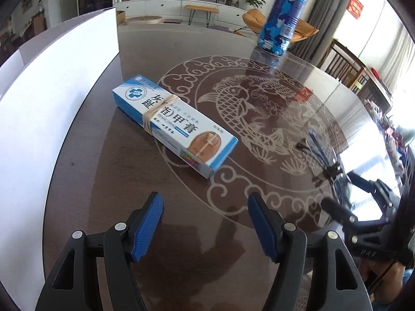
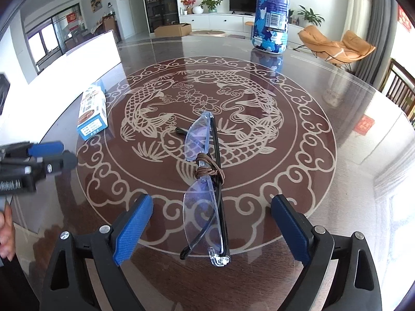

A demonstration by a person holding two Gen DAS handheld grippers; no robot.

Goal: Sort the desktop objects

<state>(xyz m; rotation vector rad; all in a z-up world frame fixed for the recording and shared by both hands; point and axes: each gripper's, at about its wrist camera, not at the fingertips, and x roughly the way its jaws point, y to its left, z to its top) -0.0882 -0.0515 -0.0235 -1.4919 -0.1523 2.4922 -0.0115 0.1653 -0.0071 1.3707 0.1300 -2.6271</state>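
Note:
A blue and white ointment box with a rubber band round it lies flat on the round table, a short way ahead of my open, empty left gripper. The box also shows at the left in the right wrist view. Folded rimless glasses with black arms, tied with a brown cord, lie between the jaws of my open right gripper, untouched. A blue camouflage bottle stands upright at the table's far side; it also shows in the left wrist view.
A white board stands along the table's left edge. The brown table has a glossy fish pattern. The right gripper's body is close on the left gripper's right. Chairs stand beyond the far right edge.

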